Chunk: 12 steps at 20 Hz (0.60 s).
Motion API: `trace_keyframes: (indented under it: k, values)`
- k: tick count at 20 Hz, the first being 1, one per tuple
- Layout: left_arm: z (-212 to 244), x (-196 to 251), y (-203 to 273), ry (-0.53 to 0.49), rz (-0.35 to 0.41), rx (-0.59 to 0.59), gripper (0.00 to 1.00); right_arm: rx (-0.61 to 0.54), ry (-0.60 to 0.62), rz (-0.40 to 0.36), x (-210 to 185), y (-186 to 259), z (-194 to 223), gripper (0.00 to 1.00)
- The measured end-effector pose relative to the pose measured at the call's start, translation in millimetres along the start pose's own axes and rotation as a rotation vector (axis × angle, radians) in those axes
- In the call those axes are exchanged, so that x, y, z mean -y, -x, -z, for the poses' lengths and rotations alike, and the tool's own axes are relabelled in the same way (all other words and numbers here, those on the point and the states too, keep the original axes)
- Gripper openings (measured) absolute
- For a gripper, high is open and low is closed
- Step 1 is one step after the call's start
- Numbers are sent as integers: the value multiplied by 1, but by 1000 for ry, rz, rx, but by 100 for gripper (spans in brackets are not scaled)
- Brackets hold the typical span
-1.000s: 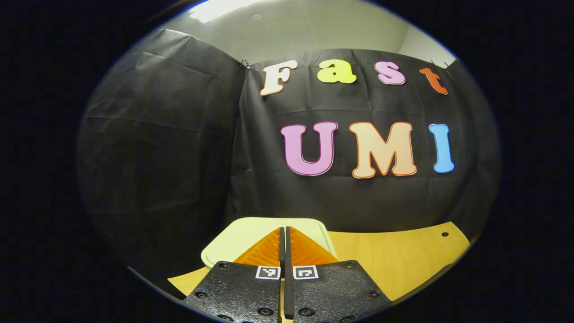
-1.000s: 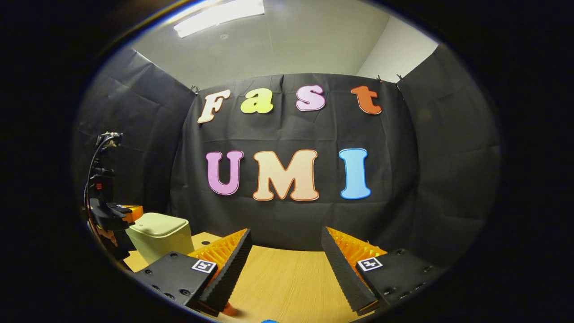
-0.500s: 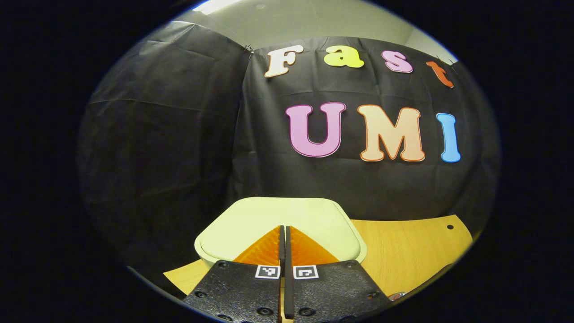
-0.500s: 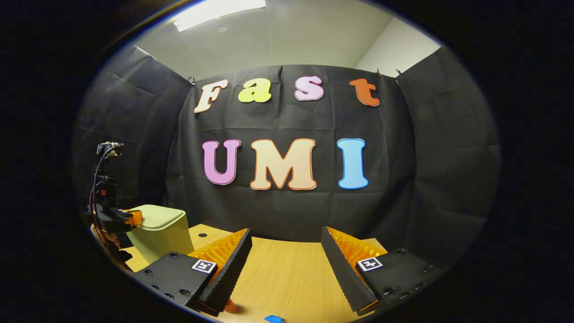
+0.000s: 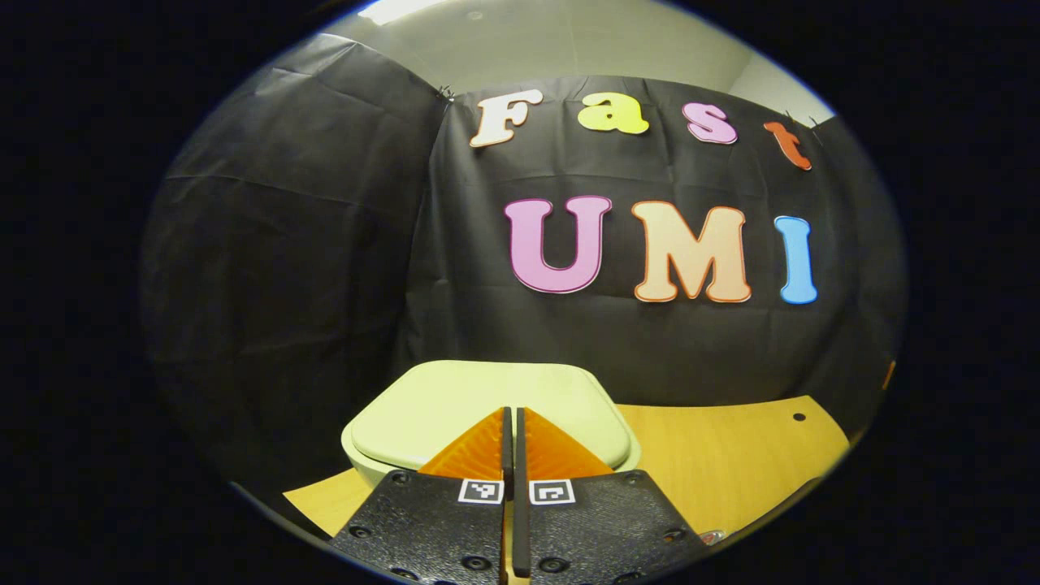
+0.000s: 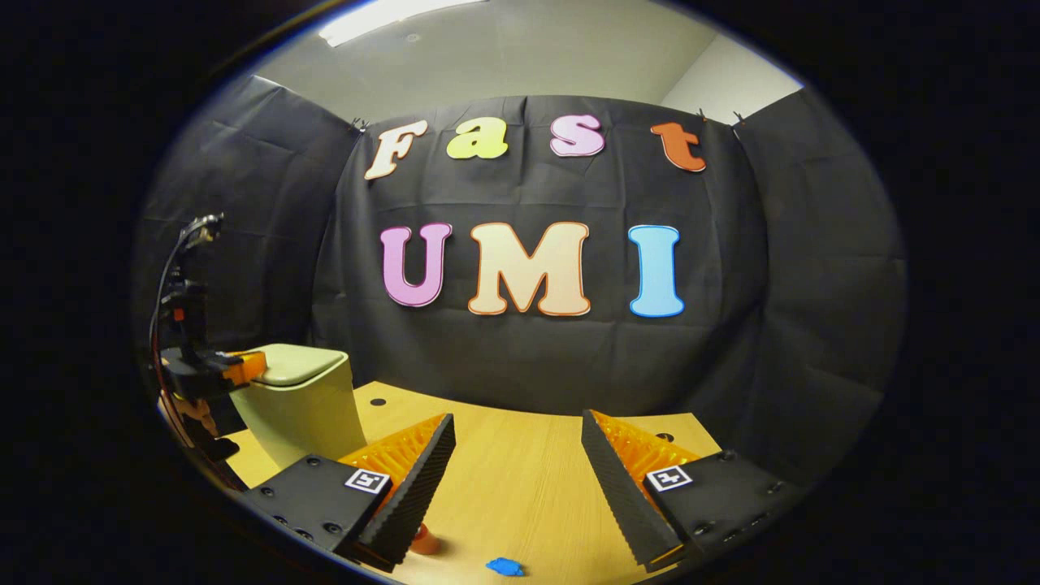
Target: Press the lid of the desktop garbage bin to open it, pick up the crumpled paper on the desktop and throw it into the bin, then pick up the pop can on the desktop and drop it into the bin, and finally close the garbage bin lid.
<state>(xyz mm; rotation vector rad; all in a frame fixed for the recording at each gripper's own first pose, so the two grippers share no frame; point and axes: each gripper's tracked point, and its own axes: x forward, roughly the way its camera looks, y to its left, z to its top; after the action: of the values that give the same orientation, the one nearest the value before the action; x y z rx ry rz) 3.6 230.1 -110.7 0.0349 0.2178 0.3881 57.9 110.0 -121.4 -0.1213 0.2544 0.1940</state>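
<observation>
Left claw (image 5: 509, 422) now sits lower over the bin lid (image 5: 455, 402), fingers pressed together, gripping nothing, lid down. Right claw (image 6: 518, 447) gapes wide, empty; bin (image 6: 305, 402) far to its left on the table (image 6: 520, 479).

the carrier is a light wooden table (image 6: 520, 479) with a visible grain and small dark round holes near its far edge, which runs along the foot of the black cloth wall. a pale green bin (image 6: 305, 406) stands on the table at its left end in the right gripper view, lid down, and in the left gripper view the same table (image 5: 723, 463) stretches away to the right of the bin (image 5: 487, 406). near the table's front edge in the right gripper view lie a small blue scrap (image 6: 504, 566) and, just to its left, a small orange-red object (image 6: 422, 543), partly hidden and too little shown to identify.
</observation>
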Motion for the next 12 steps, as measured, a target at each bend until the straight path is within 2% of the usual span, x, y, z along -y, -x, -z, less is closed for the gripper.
trace_keyframes:
  k: [4, 9, 11, 12]
  values:
    - [-46, 7, 17, -45, 28, 136, 0, -41, 31, -22, -1, -4, 22, 98]
    - [-57, 16, 36, -11, 57, 145, 3, -104, 68, -57, -1, -11, 54, 98]
    - [-58, 20, 43, -18, 68, 141, 13, -150, 71, -73, -1, -15, 71, 98]
    - [-58, 20, 47, -30, 69, 143, 24, -171, 71, -82, -1, -18, 80, 100]
